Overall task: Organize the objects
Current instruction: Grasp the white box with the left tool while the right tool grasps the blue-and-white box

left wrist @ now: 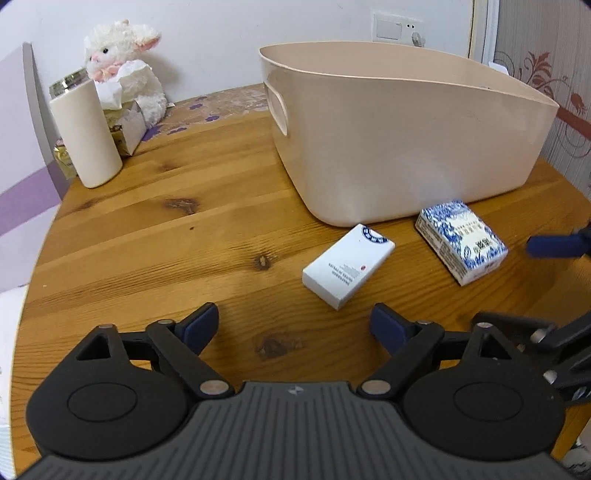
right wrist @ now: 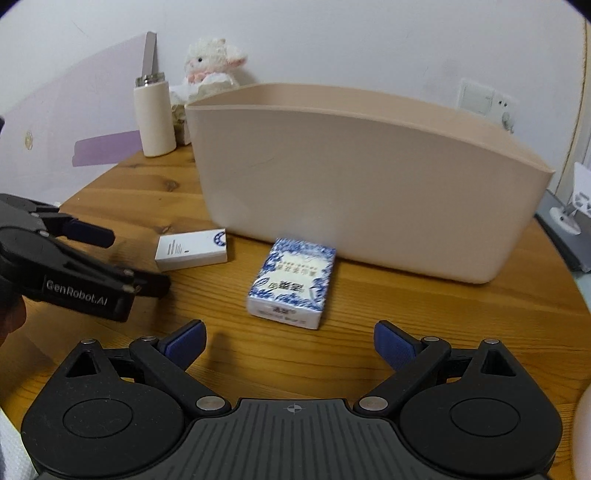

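A beige plastic bin [left wrist: 399,147] stands on the round wooden table [left wrist: 147,240]; it also shows in the right wrist view [right wrist: 369,184]. In front of it lie a white box [left wrist: 347,266] [right wrist: 192,249] and a blue-and-white patterned box [left wrist: 461,240] [right wrist: 291,282]. My left gripper [left wrist: 293,326] is open and empty, just short of the white box. My right gripper [right wrist: 290,345] is open and empty, just short of the patterned box. The left gripper also shows at the left of the right wrist view [right wrist: 122,258].
A cream cylindrical bottle [left wrist: 86,136] [right wrist: 153,116], a white plush lamb [left wrist: 125,62] [right wrist: 212,61] and a tissue box [left wrist: 127,125] stand at the table's far left. A wall socket [left wrist: 397,29] is behind the bin.
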A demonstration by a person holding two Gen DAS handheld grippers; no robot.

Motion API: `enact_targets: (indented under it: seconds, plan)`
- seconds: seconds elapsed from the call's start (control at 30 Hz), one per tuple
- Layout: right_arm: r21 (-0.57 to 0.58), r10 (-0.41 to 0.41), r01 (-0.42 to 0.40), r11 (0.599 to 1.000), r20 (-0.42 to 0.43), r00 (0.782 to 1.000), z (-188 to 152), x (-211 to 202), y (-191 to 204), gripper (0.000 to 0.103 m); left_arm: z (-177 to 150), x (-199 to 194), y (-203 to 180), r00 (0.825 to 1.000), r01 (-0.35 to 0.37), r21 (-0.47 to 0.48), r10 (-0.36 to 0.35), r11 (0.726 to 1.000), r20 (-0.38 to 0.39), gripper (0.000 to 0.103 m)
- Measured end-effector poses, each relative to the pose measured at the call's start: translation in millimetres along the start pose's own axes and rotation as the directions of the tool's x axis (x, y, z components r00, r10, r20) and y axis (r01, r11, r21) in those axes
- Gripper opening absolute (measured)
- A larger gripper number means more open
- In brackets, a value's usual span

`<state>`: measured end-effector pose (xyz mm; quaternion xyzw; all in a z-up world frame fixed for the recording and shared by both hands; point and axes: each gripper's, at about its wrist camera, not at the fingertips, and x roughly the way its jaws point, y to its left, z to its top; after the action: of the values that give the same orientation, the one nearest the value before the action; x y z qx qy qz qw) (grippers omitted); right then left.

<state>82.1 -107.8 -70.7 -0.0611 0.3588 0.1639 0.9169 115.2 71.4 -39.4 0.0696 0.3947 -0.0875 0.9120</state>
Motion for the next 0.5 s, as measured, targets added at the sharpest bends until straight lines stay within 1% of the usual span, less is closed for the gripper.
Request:
enact_targets:
  seconds: [0.07,0.23,0.5]
  plan:
    - [0.000,-0.006,0.006,1.000,-0.003,1.000,1.8,7.6,1.3,0.099,2.5,4.3,1.2,1.000,0.015,-0.011,-0.015,1.000,0.005,0.093]
    - [0.018,-0.027,0.026,0.999,0.020,0.999,7.0,17.3,-2.0,0.099,8.2,13.1,2.3,0.999,0.042,-0.017,-0.042,0.999,0.012,0.094]
    - [0.022,-0.038,0.037,0.999,0.050,0.998,11.3,25.8,-9.0,0.098,16.9,23.5,1.6,0.999,0.034,-0.024,-0.033,0.999,0.028,0.094]
